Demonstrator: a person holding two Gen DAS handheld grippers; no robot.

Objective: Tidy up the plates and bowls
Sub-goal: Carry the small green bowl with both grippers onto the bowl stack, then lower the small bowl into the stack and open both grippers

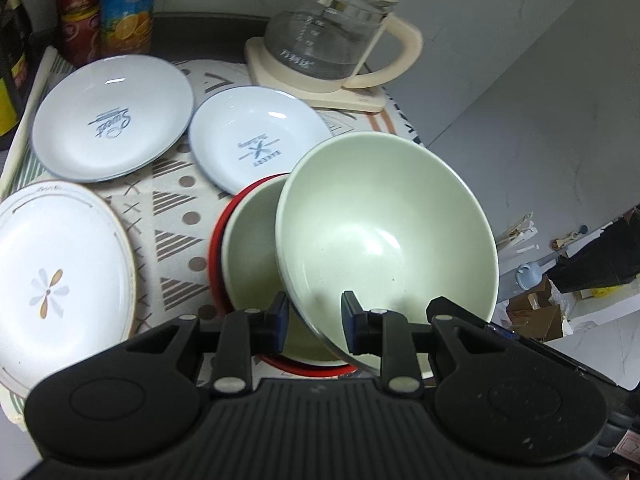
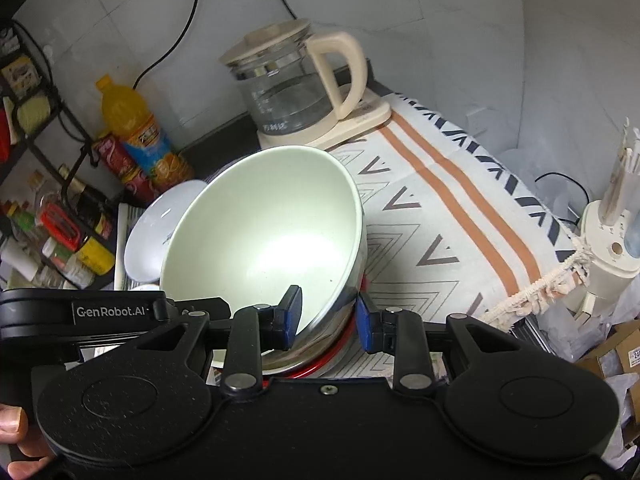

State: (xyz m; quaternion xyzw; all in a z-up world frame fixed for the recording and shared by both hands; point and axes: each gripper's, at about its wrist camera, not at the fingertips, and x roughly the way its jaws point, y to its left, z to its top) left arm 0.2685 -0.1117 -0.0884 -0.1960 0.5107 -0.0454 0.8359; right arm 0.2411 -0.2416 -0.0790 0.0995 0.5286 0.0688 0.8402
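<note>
Bowl (image 1: 384, 236), pale green, held tilted above a second green bowl (image 1: 250, 248) that already sits nested in a red dish (image 1: 216, 248). From the left of the left wrist view: a flower-patterned plate (image 1: 60, 276) lies alone at the near edge of the table (image 1: 172, 208); behind it a white plate (image 1: 112, 118) marked with script, then a smaller white plate (image 1: 256, 140), all three lying apart and unstacked. A glass kettle (image 1: 332, 36) stands at the back.

Progress, as judged: the bowls are partly gathered, with one nested and one about to be set down on it; the plates remain to be stacked.

The left hand-held gripper (image 1: 314, 322) is clenched on the near rim of the held bowl, one pad outside the wall and one inside. The right hand-held gripper (image 2: 328, 318) grasps the same bowl at the rim on its right side, likewise one pad either side of the wall. The bowl thus hangs between both tools, tipped toward the cameras, directly over the nested pair and not yet resting on them, as far as can be seen
</note>
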